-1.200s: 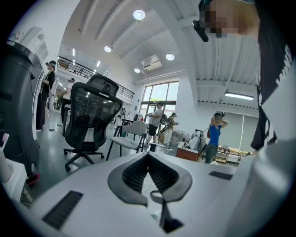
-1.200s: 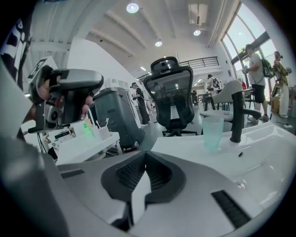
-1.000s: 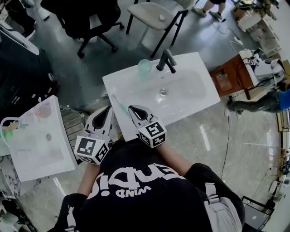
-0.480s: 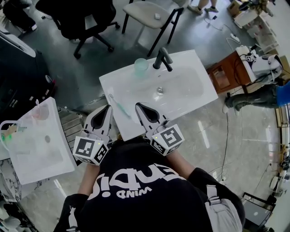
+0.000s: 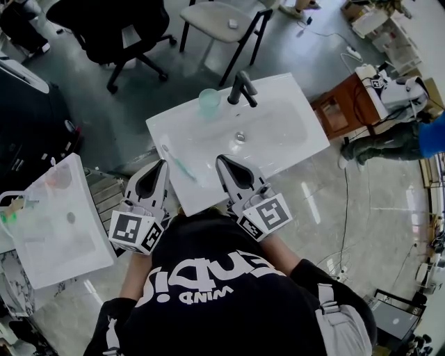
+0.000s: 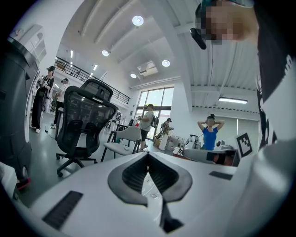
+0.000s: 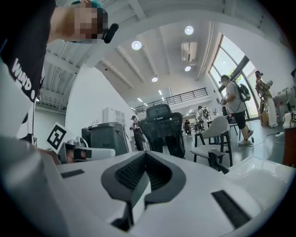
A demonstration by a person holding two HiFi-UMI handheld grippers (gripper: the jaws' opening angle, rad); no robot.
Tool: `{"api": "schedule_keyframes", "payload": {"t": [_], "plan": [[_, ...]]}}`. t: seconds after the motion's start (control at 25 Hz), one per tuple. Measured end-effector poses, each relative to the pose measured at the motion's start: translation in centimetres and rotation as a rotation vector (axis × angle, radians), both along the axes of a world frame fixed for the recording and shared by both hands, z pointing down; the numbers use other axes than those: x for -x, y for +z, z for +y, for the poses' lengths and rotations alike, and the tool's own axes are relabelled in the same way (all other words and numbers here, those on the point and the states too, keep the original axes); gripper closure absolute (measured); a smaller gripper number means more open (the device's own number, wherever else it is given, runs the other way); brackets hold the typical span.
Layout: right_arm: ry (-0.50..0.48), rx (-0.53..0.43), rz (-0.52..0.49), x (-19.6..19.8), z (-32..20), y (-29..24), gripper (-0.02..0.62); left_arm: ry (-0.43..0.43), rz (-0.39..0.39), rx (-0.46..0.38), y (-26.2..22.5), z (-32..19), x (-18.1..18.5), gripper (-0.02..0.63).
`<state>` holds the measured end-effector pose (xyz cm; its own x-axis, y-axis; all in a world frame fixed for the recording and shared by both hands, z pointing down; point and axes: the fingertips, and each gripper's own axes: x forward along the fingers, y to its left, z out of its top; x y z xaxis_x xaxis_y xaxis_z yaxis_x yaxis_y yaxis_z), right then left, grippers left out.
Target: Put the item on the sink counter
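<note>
A teal-handled toothbrush [image 5: 179,165] lies flat on the left part of the white sink counter [image 5: 311,141], between my two grippers in the head view. My left gripper [image 5: 164,163] hovers at the counter's near-left corner, its jaws closed with nothing in them [image 6: 148,153]. My right gripper [image 5: 220,160] is over the counter's near edge, right of the toothbrush and apart from it. Its jaws are also closed and hold nothing [image 7: 146,153]. A translucent teal cup [image 5: 207,101] stands at the back by the black faucet [image 5: 242,88].
A second white basin unit [image 5: 52,222] stands at the left. Behind the counter are a black office chair [image 5: 115,28] and a grey chair [image 5: 222,17]. A small wooden cabinet [image 5: 341,111] and a person [image 5: 389,139] are at the right.
My right gripper has drawn away from the toothbrush, moving right and rising toward the camera, still shut. The toothbrush stays on the counter. The left gripper has hardly moved.
</note>
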<state>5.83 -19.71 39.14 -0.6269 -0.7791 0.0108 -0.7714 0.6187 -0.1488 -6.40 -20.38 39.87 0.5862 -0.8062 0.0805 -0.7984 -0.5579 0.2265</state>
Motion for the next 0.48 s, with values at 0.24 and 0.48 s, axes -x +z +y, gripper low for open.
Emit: {"api": "schedule_keyframes", "payload": {"t": [0.24, 0.48], "plan": [[0.021, 0.007, 0.005, -0.66, -0.15, 0.4, 0.577, -0.001, 0.009, -0.003, -0.1, 0.0, -0.34, 0.586], [0.026, 0.022, 0.004, -0.66, -0.28, 0.85, 0.577, -0.008, 0.014, 0.0, -0.06, 0.07, -0.31, 0.586]]}}
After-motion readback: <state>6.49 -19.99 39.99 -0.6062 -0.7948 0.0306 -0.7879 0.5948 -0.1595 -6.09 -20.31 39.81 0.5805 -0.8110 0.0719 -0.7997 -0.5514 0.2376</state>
